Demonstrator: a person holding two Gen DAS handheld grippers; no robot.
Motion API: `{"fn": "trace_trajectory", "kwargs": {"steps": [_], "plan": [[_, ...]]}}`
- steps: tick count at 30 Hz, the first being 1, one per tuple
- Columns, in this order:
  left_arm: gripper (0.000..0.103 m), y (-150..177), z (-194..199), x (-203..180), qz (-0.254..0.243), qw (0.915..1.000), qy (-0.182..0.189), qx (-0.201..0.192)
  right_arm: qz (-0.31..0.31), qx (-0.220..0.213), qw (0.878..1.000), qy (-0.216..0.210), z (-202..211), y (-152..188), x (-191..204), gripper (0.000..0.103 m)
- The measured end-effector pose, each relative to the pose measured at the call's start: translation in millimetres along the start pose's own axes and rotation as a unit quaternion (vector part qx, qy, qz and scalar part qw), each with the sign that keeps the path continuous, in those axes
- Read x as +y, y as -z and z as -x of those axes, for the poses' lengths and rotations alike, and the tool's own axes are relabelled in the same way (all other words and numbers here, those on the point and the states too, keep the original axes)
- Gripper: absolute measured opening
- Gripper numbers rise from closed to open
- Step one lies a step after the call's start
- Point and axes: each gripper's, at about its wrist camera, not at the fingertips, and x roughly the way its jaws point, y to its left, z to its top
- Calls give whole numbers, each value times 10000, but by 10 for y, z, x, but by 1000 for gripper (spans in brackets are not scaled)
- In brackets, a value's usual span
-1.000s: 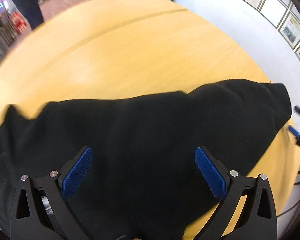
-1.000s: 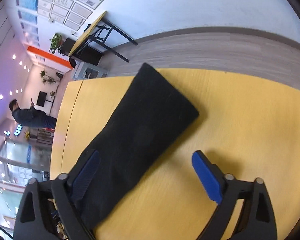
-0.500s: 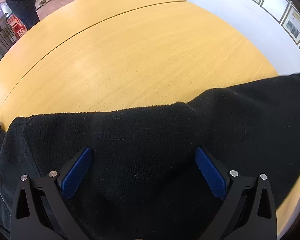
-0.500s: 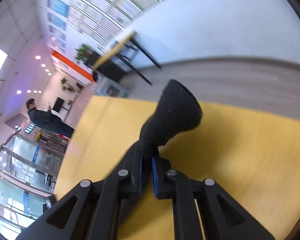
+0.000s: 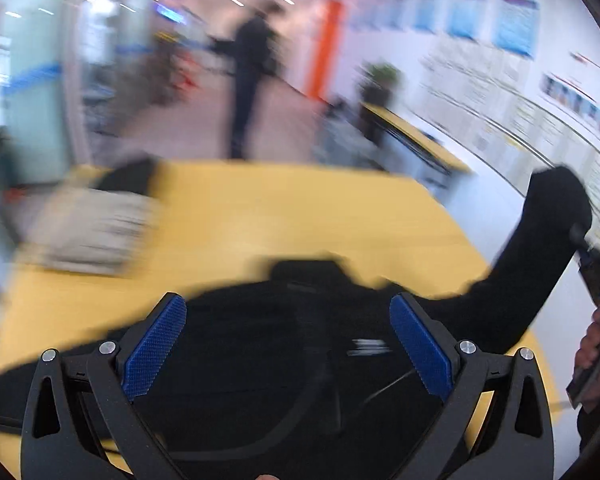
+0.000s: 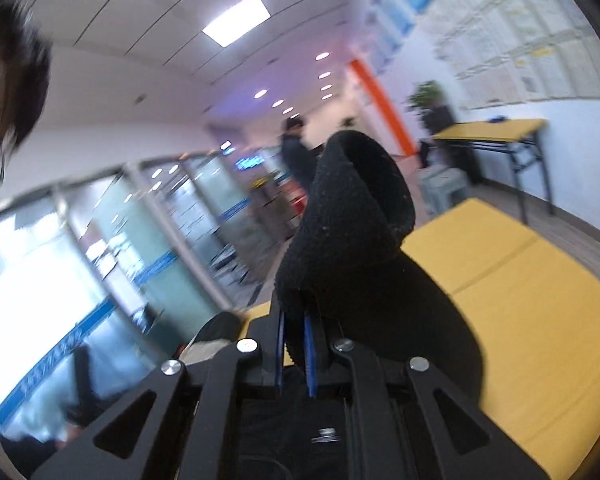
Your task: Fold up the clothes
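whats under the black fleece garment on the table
The yellow wooden table shows around the black fleece garment. Directly beneath is covered, so anything there cannot be seen. One sleeve is lifted off, pinched in the right gripper.

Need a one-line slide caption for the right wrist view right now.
Right gripper shut on the black fleece sleeve, lifted above the yellow table.

Open room: bare yellow table [image 5: 300, 216] at frame centre.
Obstacle, left: blurred pile of folded cloth [image 5: 96, 228].
Obstacle, right: lifted black sleeve [image 5: 540, 256].
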Motion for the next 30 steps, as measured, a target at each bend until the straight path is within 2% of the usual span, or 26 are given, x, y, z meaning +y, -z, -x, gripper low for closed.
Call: {"fn": "trace_trajectory", "kwargs": {"steps": [3,4,5,7,8,9,11,14,16,18,21,23,25,26,27,28,30], "plan": [[103,-157,673,1106,154,9946,-971,-318,588,673,9960,-42,-663,550,534,8],[103,-146,840,1364,251,9922,-1155,-406,796,920,9926,-17,-885,763,693,8],[103,30,1158,1619,335,9903,-1256,-497,1004,1166,9881,8,-1108,975,852,8],[103,202,1495,2041,488,9860,-1460,-639,1415,1654,9760,58,-1553,1400,1170,8],[103,331,1543,2185,528,9842,-1584,-583,1618,1896,9684,82,-1775,1613,1329,8],[103,461,1586,2331,568,9824,-1704,-523,1849,2146,9590,109,-1988,1855,1472,8],[103,759,1524,2661,640,9811,-1806,-272,2441,2712,9309,184,-2351,2472,1659,8],[103,1157,1321,2841,830,9815,-1725,105,3285,3243,8867,258,-2671,3197,1921,8],[103,1330,1130,2789,951,9844,-1451,297,3754,3331,8645,259,-2764,3420,2040,9],[103,1463,928,2620,1004,9880,-1082,448,3994,3385,8514,305,-2826,3497,2097,10],[103,1415,541,2227,522,9967,-362,510,4102,3442,8439,331,-2831,3494,2133,16],[103,1331,287,1859,101,9982,274,518,4007,3332,8531,262,-2644,3472,2118,29],[103,1207,-1,1428,-209,9938,943,549,3892,3157,8651,226,-2447,3396,2075,68],[103,1150,-157,1220,-336,9905,1213,555,3877,3022,8702,337,-2316,3315,2017,75],[103,1092,-315,1012,-465,9863,1481,559,3854,2900,8747,471,-2174,3228,1940,80],[103,1038,-516,789,-605,9816,1728,536,3812,2836,8773,683,-2027,3116,1797,80],[103,948,-872,324,-797,9707,2186,604,3703,2832,8750,1305,-1774,2866,1366,80]]}}
